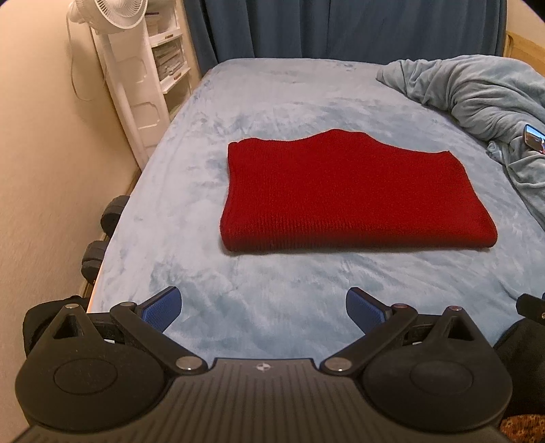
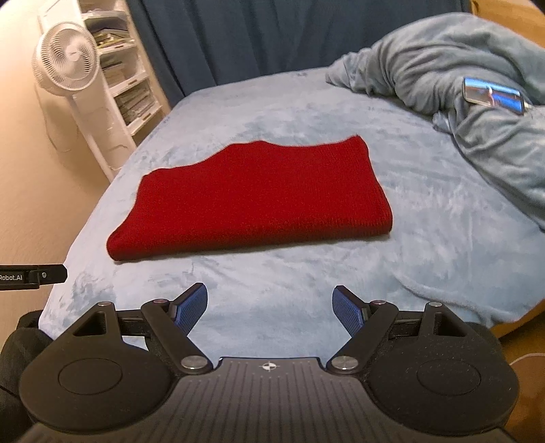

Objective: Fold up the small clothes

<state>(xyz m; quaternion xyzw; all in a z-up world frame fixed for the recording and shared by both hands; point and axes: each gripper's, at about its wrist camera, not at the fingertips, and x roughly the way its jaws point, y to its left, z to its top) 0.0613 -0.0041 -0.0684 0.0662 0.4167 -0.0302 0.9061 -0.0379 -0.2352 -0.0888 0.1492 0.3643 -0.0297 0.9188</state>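
A red knit garment (image 1: 337, 194) lies folded into a flat rectangle in the middle of the light blue bed (image 1: 279, 306); it also shows in the right wrist view (image 2: 259, 201). My left gripper (image 1: 264, 300) is open and empty, hovering over the near part of the bed, short of the garment's front fold. My right gripper (image 2: 270, 298) is open and empty too, just short of the garment's near edge. Part of the left gripper's body (image 2: 32, 276) shows at the left edge of the right wrist view.
A crumpled grey-blue blanket (image 2: 470, 85) is piled at the back right with a phone (image 2: 492, 95) on it. A white fan (image 2: 68, 64) and white shelves (image 2: 122, 78) stand left of the bed. Dark dumbbells (image 1: 102, 238) lie beside the bed's left edge. Dark blue curtains (image 1: 340, 27) hang behind.
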